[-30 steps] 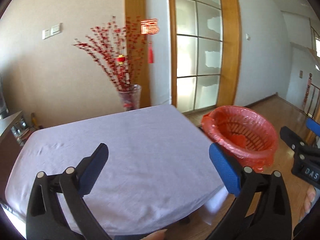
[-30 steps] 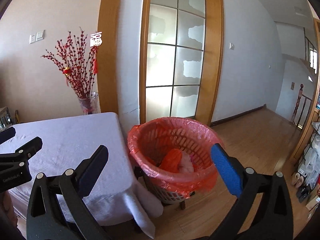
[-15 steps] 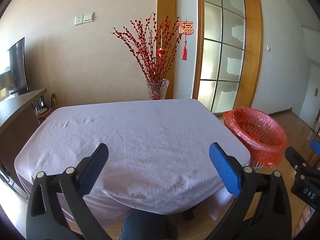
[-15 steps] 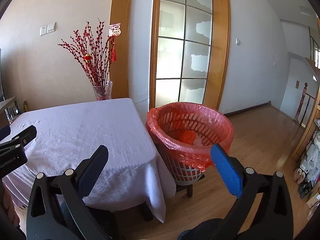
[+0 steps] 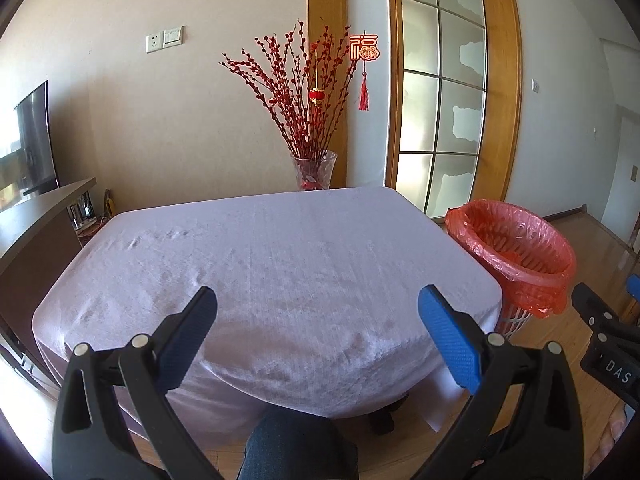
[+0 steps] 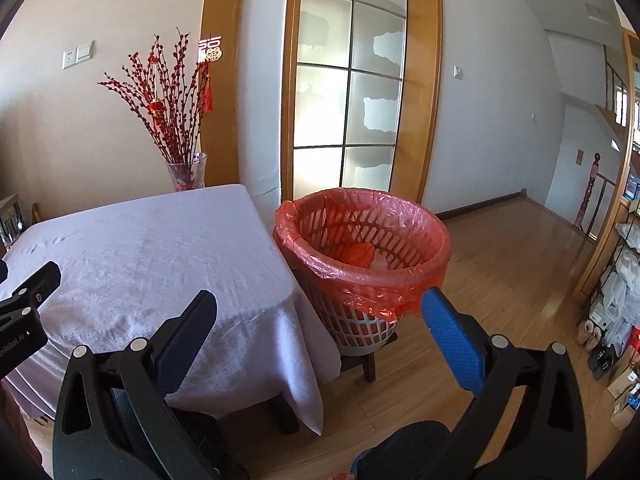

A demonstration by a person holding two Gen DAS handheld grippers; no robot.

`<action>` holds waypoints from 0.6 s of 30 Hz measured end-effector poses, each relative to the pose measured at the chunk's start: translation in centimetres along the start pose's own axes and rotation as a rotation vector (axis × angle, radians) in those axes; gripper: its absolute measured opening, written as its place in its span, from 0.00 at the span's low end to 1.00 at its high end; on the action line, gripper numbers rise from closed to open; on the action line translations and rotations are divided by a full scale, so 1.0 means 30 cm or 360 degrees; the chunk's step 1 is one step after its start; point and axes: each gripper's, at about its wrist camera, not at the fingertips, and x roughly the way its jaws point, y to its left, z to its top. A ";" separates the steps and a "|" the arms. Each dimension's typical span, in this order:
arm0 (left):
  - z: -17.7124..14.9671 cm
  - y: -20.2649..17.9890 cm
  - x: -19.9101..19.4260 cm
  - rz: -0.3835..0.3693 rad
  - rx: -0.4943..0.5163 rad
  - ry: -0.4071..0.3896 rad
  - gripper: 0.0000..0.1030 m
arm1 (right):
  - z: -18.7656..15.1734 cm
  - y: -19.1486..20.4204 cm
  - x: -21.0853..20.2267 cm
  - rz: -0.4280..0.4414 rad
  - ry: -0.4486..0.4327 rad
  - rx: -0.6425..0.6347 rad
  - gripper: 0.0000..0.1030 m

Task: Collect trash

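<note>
Before you: a cloth-covered table [image 5: 260,248], beige wall [image 5: 160,120], wood-framed frosted glass door [image 6: 348,92], sunlit wooden floor [image 6: 500,248], and a vase of red branches [image 5: 314,170].

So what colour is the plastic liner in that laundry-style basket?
Red plastic liner over a white slotted basket; clearest in the right wrist view.

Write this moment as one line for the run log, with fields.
left gripper: open, empty | right gripper: open, empty | table: no trash visible | basket: red liner, holds trash, beside table
</note>
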 end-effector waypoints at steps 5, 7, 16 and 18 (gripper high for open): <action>0.000 -0.009 0.001 0.0001 0.0014 -0.0004 0.96 | -0.002 -0.008 0.005 -0.0004 0.0019 0.0022 0.98; -0.001 -0.014 0.001 -0.0001 0.0016 -0.0004 0.96 | -0.002 -0.014 0.008 -0.0002 0.0026 0.0030 0.98; -0.003 -0.020 -0.001 -0.0005 0.0018 -0.0009 0.96 | 0.003 -0.021 0.007 -0.0002 0.0025 0.0048 0.98; 0.000 -0.018 -0.002 -0.0007 0.0016 -0.0010 0.96 | 0.006 -0.022 0.007 -0.0001 0.0026 0.0051 0.98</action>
